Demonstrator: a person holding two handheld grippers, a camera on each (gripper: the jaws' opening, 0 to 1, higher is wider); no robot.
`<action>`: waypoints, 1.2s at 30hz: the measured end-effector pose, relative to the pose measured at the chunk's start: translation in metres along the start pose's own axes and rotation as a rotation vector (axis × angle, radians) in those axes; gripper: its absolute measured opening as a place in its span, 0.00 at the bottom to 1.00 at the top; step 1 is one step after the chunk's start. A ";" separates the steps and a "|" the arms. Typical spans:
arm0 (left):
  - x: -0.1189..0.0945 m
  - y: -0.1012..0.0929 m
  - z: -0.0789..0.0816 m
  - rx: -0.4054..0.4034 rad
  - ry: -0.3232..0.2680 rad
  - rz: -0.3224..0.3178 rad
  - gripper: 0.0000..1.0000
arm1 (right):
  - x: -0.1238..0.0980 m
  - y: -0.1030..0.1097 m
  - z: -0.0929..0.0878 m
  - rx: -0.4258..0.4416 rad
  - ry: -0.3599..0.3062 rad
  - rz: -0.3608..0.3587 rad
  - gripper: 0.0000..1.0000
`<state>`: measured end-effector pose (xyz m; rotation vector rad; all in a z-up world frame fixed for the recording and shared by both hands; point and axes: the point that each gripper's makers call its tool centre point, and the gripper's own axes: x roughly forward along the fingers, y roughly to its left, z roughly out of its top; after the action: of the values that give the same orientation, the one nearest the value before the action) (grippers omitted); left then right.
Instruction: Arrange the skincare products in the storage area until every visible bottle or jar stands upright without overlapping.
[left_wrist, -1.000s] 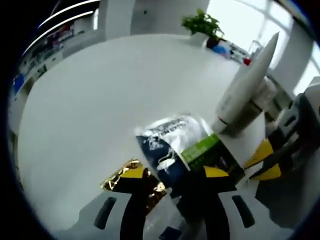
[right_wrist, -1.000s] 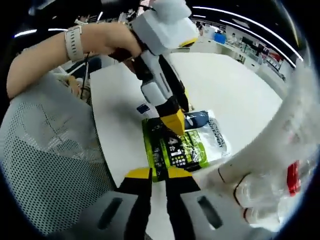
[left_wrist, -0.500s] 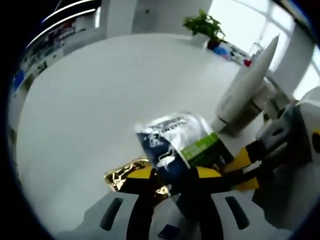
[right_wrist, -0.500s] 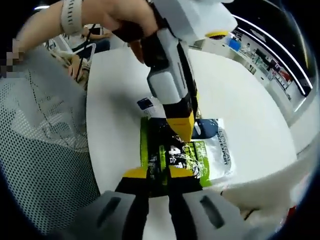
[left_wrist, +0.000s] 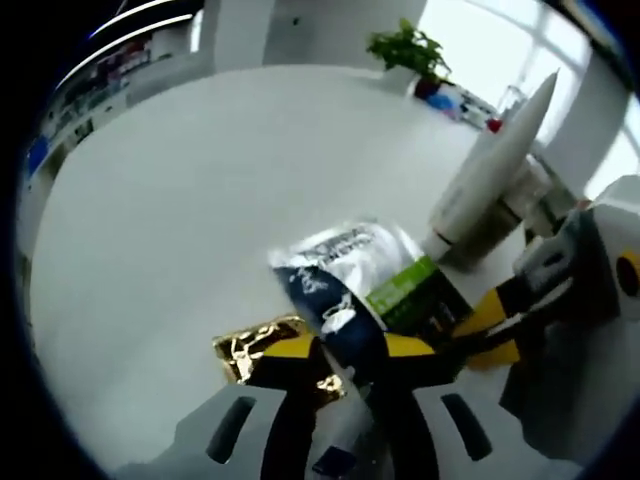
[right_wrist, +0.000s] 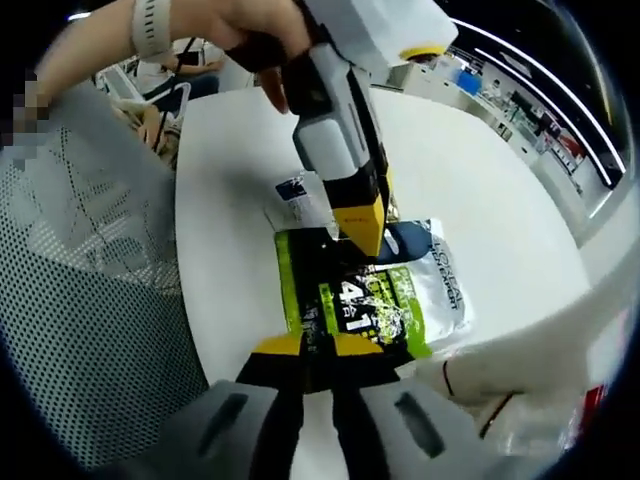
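A: Where is the sachet?

B: The sachet, green, black and silver, lies flat on the white table, near the table's close edge in the right gripper view. In the left gripper view the same sachet lies just ahead of the jaws, with a gold foil packet touching the left jaw.

A: What are the grippers doing?

B: The right gripper is clenched on the near edge of the sachet, yellow tips pressed together over it. The left gripper has its jaws on either side of the sachet's dark corner; I cannot tell whether they are pinching it. It also shows from the side, tip down on the sachet's far part, held by a hand.

A: Any bottles?

B: A white tube stands tilted on its cap just beyond the sachet, at the right, with a blurred jar or bottle behind it. A potted plant stands at the table's far side.
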<state>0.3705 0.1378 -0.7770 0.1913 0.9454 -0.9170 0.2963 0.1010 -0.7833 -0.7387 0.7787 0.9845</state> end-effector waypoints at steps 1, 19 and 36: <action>0.000 -0.001 0.000 0.002 0.001 -0.002 0.20 | 0.000 0.000 -0.001 -0.006 0.004 0.000 0.09; -0.001 0.000 -0.004 -0.002 0.023 -0.008 0.14 | -0.008 -0.002 -0.015 -0.041 0.028 -0.030 0.07; -0.003 0.000 -0.007 0.008 0.036 -0.005 0.13 | -0.009 -0.004 -0.017 -0.009 0.022 -0.027 0.05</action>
<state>0.3655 0.1436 -0.7788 0.2130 0.9758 -0.9242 0.2927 0.0819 -0.7837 -0.7670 0.7823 0.9578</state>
